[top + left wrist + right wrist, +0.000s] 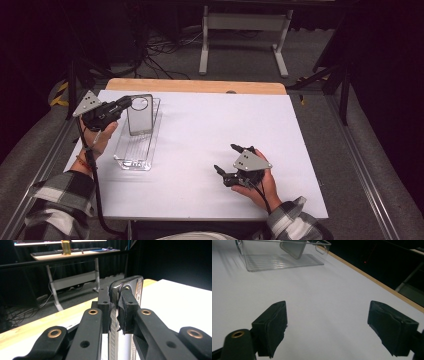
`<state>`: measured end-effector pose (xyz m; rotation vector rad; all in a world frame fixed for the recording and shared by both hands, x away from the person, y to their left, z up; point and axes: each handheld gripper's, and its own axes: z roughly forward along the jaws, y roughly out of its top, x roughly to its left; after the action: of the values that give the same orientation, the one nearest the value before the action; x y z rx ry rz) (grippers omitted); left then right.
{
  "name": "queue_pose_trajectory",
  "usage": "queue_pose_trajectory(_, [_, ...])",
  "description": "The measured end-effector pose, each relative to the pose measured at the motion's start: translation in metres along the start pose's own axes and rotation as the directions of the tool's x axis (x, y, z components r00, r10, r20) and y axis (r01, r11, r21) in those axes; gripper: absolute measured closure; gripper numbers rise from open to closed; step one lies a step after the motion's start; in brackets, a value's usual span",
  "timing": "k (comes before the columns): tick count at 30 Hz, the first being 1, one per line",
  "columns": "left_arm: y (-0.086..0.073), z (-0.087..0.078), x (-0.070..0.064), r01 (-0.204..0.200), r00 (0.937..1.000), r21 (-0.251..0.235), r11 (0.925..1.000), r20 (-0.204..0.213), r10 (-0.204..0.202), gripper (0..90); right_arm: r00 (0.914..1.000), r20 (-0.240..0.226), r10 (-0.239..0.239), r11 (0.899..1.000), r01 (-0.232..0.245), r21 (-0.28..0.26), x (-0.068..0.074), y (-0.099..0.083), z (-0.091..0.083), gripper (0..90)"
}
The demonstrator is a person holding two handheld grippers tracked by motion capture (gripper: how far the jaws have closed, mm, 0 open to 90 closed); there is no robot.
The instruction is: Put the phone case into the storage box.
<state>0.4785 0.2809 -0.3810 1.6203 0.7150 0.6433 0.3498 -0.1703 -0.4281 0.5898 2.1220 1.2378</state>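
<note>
A silver phone (140, 115) hangs upright over a clear plastic bin (131, 161) at the table's left. My left gripper (128, 102) is shut on the phone's top edge, near its round camera ring. In the left gripper view the phone (130, 287) stands edge-on between my left gripper's (116, 305) two black pads. In the right gripper view the phone's lower part (293, 248) dips inside the bin (262, 261). My right gripper (228, 158) rests open at the front right of the white table, and in its own view its pads (327, 327) hold nothing between them.
The white table (200, 130) has a wooden strip (195, 86) along its far edge. Behind it stand a white desk frame (244, 31) and loose cables (160, 47) on the grey floor. Black stands flank the table.
</note>
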Motion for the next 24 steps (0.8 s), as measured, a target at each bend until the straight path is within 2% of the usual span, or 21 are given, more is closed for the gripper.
queue_pose_trajectory(3, [0.003,0.004,0.004,0.003,0.9999,-0.011,0.9999,0.010,-0.003,81.3,1.0000,0.000,-0.002,1.000,0.002,0.003,0.001,0.000,0.001,16.5])
queue_pose_trajectory(7, [0.002,0.012,0.006,-0.025,0.9997,-0.003,0.9997,-0.001,0.025,81.3,1.0000,-0.002,-0.003,1.000,0.003,0.010,0.002,0.000,0.002,16.5])
queue_pose_trajectory(13, [0.000,0.019,0.012,-0.003,0.9999,-0.001,1.0000,-0.014,0.003,81.3,1.0000,-0.004,-0.002,1.000,0.002,0.013,0.002,0.000,0.003,16.6])
queue_pose_trajectory(16, [-0.001,0.024,0.015,-0.014,0.9997,0.007,0.9999,-0.021,0.014,81.3,1.0000,-0.004,0.002,1.000,-0.002,0.012,0.002,-0.001,0.003,16.7])
queue_pose_trajectory(19, [-0.001,0.028,0.018,-0.005,0.9994,-0.004,1.0000,-0.033,0.005,81.3,1.0000,-0.009,0.004,1.000,-0.004,0.018,0.002,-0.001,0.004,16.7])
queue_pose_trajectory(24, [-0.005,0.035,0.022,-0.015,0.9991,-0.005,0.9999,-0.039,0.015,81.3,0.9999,-0.012,0.005,1.000,-0.005,0.026,0.003,-0.002,0.006,16.7])
